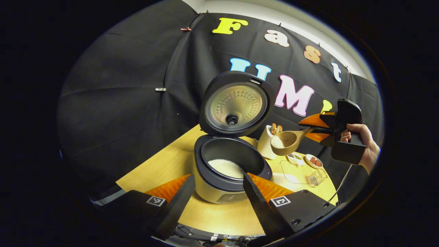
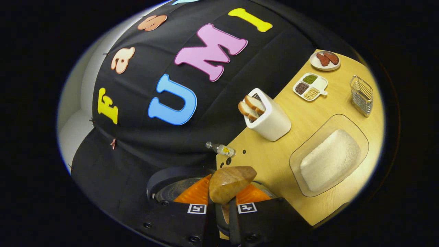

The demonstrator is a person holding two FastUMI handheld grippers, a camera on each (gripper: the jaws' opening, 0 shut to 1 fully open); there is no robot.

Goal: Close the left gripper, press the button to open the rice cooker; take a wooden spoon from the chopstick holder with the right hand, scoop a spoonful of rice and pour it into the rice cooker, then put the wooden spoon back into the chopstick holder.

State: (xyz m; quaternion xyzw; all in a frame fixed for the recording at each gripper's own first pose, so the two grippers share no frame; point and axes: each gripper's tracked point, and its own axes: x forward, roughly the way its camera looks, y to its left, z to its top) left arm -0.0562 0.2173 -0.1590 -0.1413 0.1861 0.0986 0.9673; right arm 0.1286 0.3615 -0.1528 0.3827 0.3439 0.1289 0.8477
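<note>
The right hand-held gripper (image 1: 317, 129) clamps the wooden spoon (image 1: 286, 141), loaded, beside the open rice cooker (image 1: 230, 164); best carry it level over the pot, then tip slowly. The left hand-held gripper (image 1: 217, 190) stands wide.

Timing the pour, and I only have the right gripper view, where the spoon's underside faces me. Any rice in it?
Observer: Yes. In the left gripper view the wooden spoon carries a heap of rice, with the right gripper shut on its handle.
Operator: Cooker open?
Observer: Open. The rice cooker has its lid standing upright, and the pot rice lies white in the inner pot.
Operator: Spoon over the pot?
Observer: Not quite, it seems. Its bowl hangs just past the pot's right rim, in front of the chopstick holder.
Operator: Left gripper?
Observer: The left gripper is open, fingers apart, in front of the cooker.
</note>
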